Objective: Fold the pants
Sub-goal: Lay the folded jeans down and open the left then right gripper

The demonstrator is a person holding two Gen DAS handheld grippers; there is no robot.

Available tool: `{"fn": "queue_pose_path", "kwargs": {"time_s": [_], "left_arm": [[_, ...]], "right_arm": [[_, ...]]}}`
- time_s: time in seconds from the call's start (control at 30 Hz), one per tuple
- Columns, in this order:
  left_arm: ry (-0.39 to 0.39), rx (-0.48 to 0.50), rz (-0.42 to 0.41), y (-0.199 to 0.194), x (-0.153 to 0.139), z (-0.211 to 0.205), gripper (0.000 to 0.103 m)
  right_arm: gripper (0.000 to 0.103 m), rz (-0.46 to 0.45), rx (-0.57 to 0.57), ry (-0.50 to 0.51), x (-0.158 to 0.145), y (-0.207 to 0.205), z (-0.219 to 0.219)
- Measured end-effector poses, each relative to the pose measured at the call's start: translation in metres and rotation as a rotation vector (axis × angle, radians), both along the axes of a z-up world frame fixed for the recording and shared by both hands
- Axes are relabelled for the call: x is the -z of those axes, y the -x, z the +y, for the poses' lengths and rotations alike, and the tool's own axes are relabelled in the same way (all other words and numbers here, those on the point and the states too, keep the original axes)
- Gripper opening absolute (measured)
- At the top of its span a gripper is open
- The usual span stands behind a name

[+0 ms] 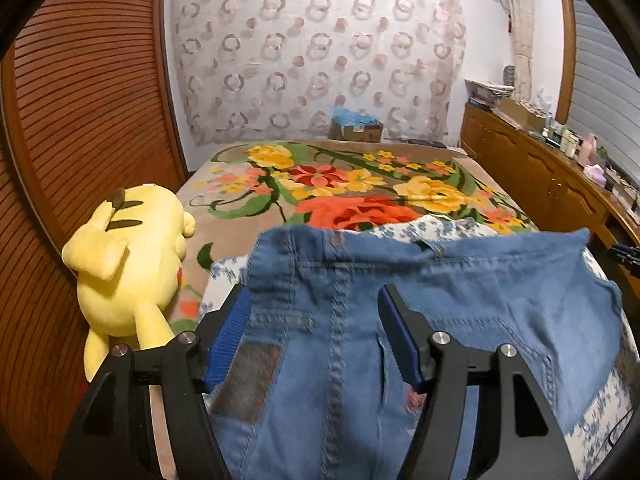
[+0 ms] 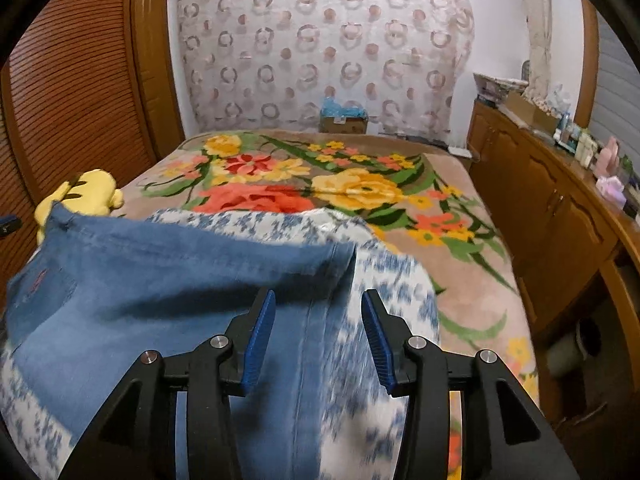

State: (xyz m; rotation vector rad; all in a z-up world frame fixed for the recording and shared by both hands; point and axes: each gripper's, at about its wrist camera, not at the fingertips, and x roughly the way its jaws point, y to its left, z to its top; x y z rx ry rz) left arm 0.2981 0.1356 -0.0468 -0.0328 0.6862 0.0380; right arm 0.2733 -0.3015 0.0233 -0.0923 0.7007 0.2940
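Jeans [image 1: 344, 320]: lay on my bed [image 1: 248, 224], right of the plush [image 1: 132, 264].
Left tongs [image 1: 314, 336]: apart, holding nothing.
Right tongs [image 2: 318, 340]: apart, empty.
Handling: I judged denim soft, weighty; grip the waistband.

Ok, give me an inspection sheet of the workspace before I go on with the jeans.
Surface: bed with a floral blanket; a white cloth with blue print lies on its near end.
Job's things: blue jeans spread on the printed cloth, waistband towards the far end, not yet folded flat.
Clutter: yellow plush toy on the bed's left edge, beside the jeans.
Grippers: left gripper open, jeans beneath its spread jaws; right gripper open over the jeans' right edge.
Cables: nothing seen.
Surroundings: wooden slatted doors left, patterned curtain behind, cardboard box at the far end, wooden cabinet with small items right.
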Motion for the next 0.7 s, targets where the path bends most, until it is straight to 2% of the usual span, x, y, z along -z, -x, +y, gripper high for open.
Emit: {"fn": "queue_pose_path", "kwargs": {"time_s": [0.23, 0.37, 0.53, 0.57, 0.6, 0.63, 0.7], "left_arm": [[0.011, 0.037, 0.041, 0.030, 0.017, -0.015, 0.067], [0.012, 0.048, 0.068, 0.044, 0.030, -0.018, 0.067], [0.015, 0.059, 0.089, 0.057, 0.040, -0.021, 0.067], [0.019, 0.060, 0.091, 0.059, 0.041, -0.021, 0.067], [0.023, 0.060, 0.093, 0.061, 0.043, -0.021, 0.067], [0.024, 0.060, 0.097, 0.063, 0.044, -0.022, 0.067], [0.018, 0.060, 0.101, 0.066, 0.045, -0.022, 0.067]], "right_arm": [[0.047, 0.086, -0.024, -0.027, 0.005, 0.044, -0.024], [0.047, 0.121, -0.033, -0.057, 0.005, 0.052, -0.031], [0.046, 0.132, -0.038, -0.082, 0.003, 0.044, -0.029], [0.041, 0.132, -0.038, -0.084, 0.003, 0.040, -0.028], [0.017, 0.144, -0.043, -0.088, 0.005, 0.038, -0.028], [0.011, 0.159, -0.057, -0.113, 0.004, 0.038, -0.028], [0.009, 0.095, -0.094, -0.144, -0.013, 0.048, -0.027]]}}
